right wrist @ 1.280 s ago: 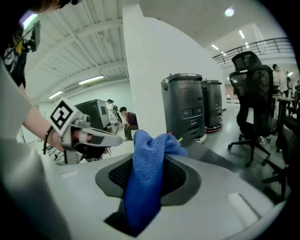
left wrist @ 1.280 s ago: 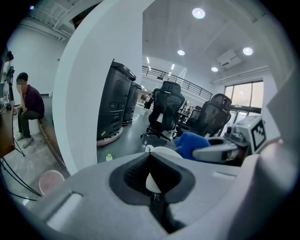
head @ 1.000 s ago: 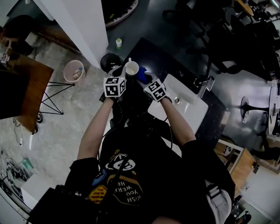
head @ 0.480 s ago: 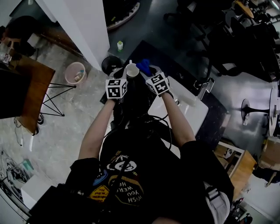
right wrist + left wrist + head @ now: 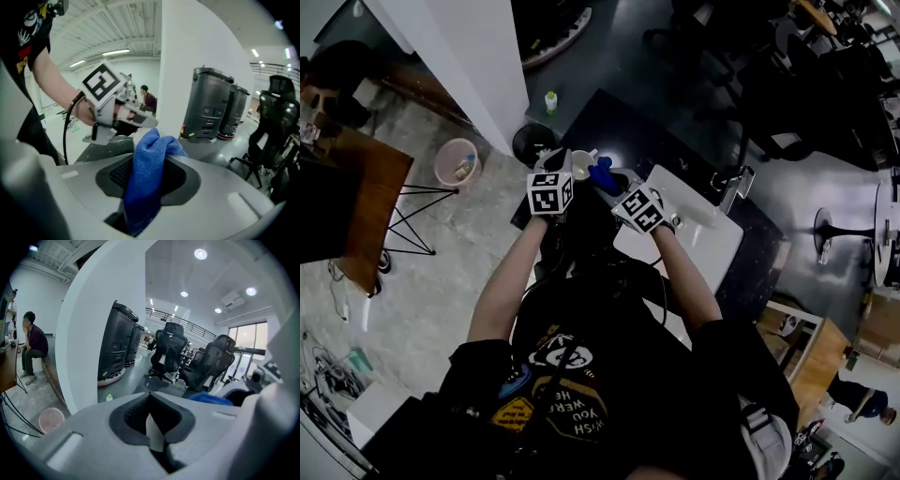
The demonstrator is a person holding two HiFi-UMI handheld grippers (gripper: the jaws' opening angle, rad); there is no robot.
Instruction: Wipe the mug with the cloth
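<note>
In the head view the white mug (image 5: 580, 163) is held up over the black counter (image 5: 628, 131), tilted. My left gripper (image 5: 564, 161) is shut on it; in the left gripper view a thin white part of the mug (image 5: 154, 434) is pinched between the jaws. My right gripper (image 5: 606, 180) is shut on the blue cloth (image 5: 602, 173), which is pressed to the mug's right side. In the right gripper view the cloth (image 5: 146, 183) bulges out of the jaws, with a pale bit of the mug (image 5: 139, 135) just behind it and the left gripper (image 5: 140, 120) beyond.
A white sink basin (image 5: 705, 234) with a faucet (image 5: 735, 185) lies right of my hands. A black round bin (image 5: 528, 141), a pink bucket (image 5: 456, 161) and a white pillar (image 5: 464, 56) are to the left. A seated person (image 5: 32, 348) and office chairs (image 5: 168, 352) are farther off.
The cloth rose over the mug's far rim, then came back down along its right side. The mug has tilted, so its opening shows less. Both grippers kept their hold.
</note>
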